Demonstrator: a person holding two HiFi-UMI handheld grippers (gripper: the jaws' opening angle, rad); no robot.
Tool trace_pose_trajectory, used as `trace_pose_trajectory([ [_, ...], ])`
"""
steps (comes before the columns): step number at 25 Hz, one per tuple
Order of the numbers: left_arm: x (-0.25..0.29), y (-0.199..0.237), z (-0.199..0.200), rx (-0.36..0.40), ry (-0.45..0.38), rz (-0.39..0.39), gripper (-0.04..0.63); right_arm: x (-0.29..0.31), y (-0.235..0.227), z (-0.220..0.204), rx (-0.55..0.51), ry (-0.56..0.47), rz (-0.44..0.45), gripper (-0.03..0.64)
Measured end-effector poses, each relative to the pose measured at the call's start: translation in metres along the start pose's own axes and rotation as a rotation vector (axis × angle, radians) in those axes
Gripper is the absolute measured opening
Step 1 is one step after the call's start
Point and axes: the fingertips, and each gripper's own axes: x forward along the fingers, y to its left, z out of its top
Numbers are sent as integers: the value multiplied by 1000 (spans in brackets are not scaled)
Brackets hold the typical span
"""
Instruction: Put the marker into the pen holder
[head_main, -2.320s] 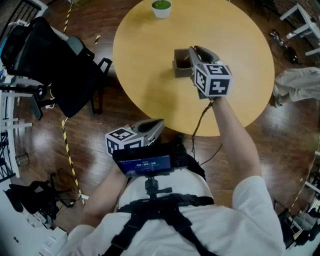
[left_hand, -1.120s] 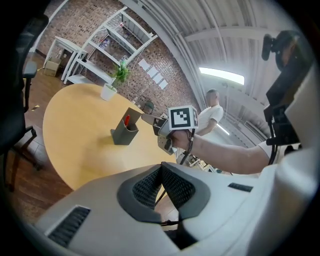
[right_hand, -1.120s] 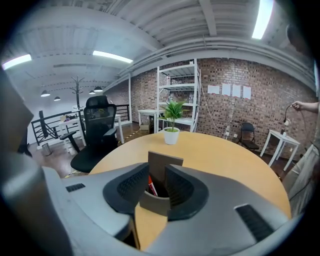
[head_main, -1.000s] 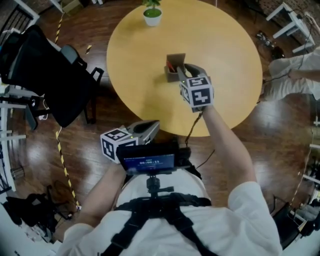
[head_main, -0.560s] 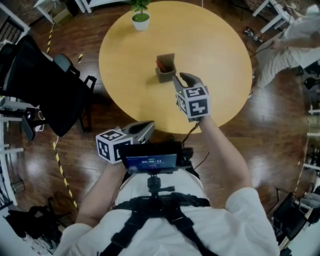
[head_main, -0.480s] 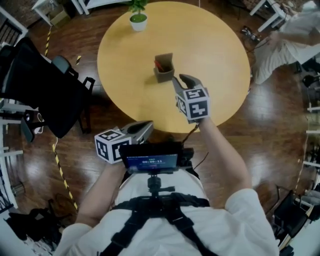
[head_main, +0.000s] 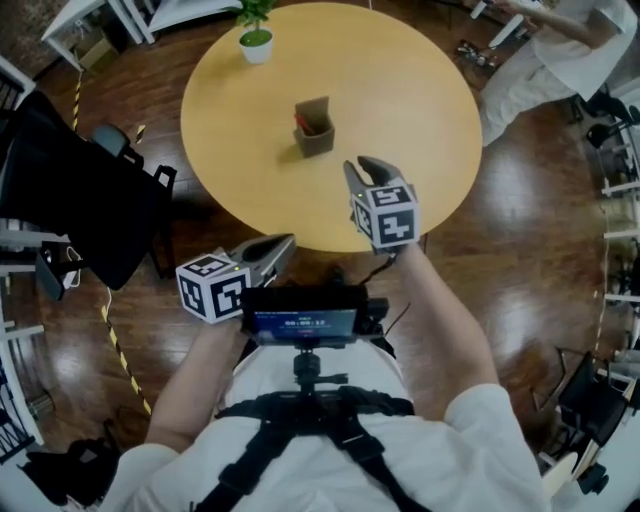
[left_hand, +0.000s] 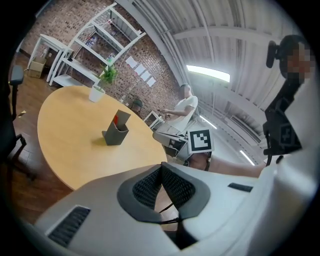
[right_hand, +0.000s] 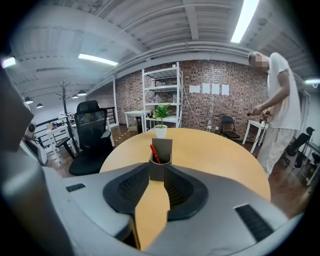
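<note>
The grey pen holder (head_main: 313, 135) stands near the middle of the round wooden table (head_main: 420, 110), and the red marker (head_main: 300, 122) stands upright inside it. My right gripper (head_main: 358, 170) hovers over the table's near part, a short way back from the holder, open and empty. In the right gripper view the holder (right_hand: 161, 167) and the marker (right_hand: 155, 153) show straight ahead through the gap of that gripper (right_hand: 159, 176). My left gripper (head_main: 272, 248) hangs off the table's near edge by my waist; its jaws (left_hand: 161, 167) meet with nothing between them.
A small potted plant (head_main: 255, 40) sits at the table's far rim. A black office chair (head_main: 70, 190) stands left of the table. A person in white (head_main: 560, 50) stands at the far right, beside white racks. The floor around is dark wood.
My right gripper has drawn back from the pen holder toward the table's near edge, and the gap to the holder has grown. The marker stays in the holder. The left gripper has shifted slightly.
</note>
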Motion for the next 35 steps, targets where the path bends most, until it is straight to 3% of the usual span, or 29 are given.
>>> trace_pose_trajectory([
  [26,-12,1,-19,-24,36,-53,-3,-69,6,-69,149,56,-86,103],
  [35,-16,-20,-45,-8,53,-61,-4,-116,27,-86,189,18,-42,103],
])
